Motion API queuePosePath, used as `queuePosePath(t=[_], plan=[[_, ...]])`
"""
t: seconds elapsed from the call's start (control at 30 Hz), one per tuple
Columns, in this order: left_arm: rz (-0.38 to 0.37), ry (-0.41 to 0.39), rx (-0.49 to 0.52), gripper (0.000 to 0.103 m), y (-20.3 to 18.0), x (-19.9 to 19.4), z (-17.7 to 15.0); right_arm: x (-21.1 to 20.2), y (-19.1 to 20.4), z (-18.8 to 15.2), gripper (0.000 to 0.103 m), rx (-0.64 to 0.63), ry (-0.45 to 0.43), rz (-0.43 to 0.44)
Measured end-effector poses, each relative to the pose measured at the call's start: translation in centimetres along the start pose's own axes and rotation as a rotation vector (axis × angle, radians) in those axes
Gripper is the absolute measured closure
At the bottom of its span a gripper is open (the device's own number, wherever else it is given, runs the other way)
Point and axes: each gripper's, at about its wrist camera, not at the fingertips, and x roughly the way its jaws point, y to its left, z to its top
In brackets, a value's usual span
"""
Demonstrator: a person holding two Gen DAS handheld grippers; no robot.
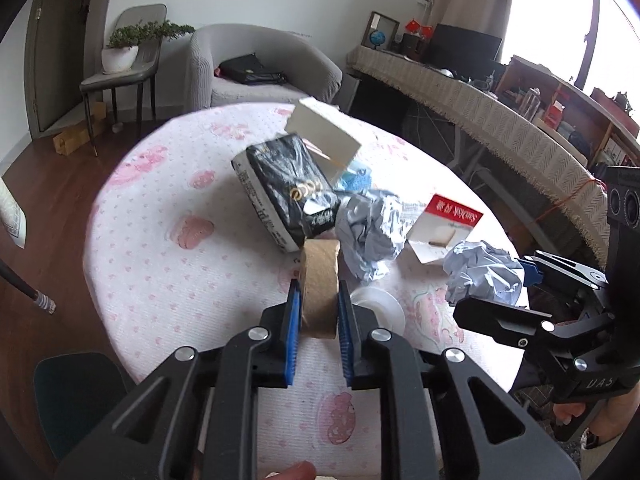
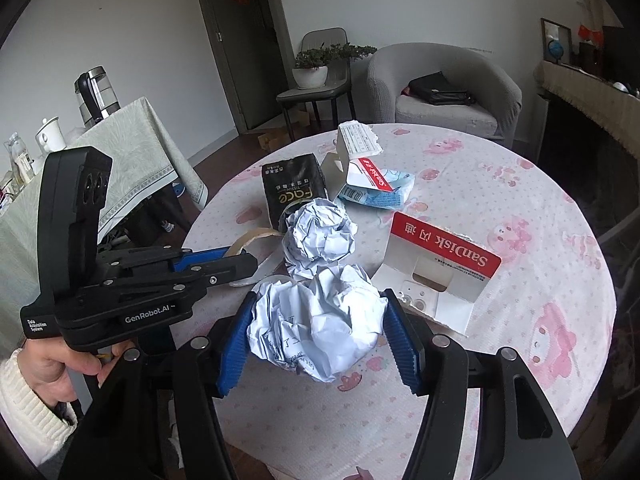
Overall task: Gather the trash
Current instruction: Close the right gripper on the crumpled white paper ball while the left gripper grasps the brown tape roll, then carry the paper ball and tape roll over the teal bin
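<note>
On the round table (image 1: pixel 152 248) with its pink-patterned cloth, the left gripper (image 1: pixel 319 308) clamps a brown cardboard tape core (image 1: pixel 319 280) standing on edge between its blue pads. The right gripper (image 2: pixel 316 332) holds a crumpled paper ball (image 2: pixel 316 320) just above the cloth. Beyond them lie a second paper ball (image 2: pixel 320 236), a black tissue pack (image 1: pixel 284 188), a torn red-and-white SanDisk card (image 2: pixel 436 272) and a blue wrapper (image 2: pixel 380 196).

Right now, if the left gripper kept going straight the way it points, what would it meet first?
Carrying the brown tape roll, the left gripper would probably meet the black tissue pack first; depth is unclear.
</note>
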Motion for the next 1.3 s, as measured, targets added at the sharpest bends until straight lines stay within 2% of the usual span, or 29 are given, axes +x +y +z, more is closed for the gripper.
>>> queuePosePath(t=[0.37,0.7,0.87,1.03,1.3], plan=[[0.051,-0.068,0.013,0.084,0.9,-3.0,0.3,-0.1,1.8,1.0,0.042,-0.021,-0.038,0.019],[0.157,-0.089,-0.022,0.084,6.4,-6.1,-0.1,2.0,6.2,3.0,0.042,-0.064,-0.058,0.078],[0.215,-0.074,-0.043,0.084,10.5,-7.4,-1.3,4.0,9.9,3.9,0.042,-0.109,-0.047,0.126],[0.270,-0.025,-0.075,0.084,14.8,-8.3,-3.3,6.4,13.1,4.4,0.042,-0.131,-0.021,0.160],[0.312,0.045,-0.136,0.084,20.7,-9.6,-5.9,10.5,18.4,4.9,0.042,-0.161,0.027,0.214]])
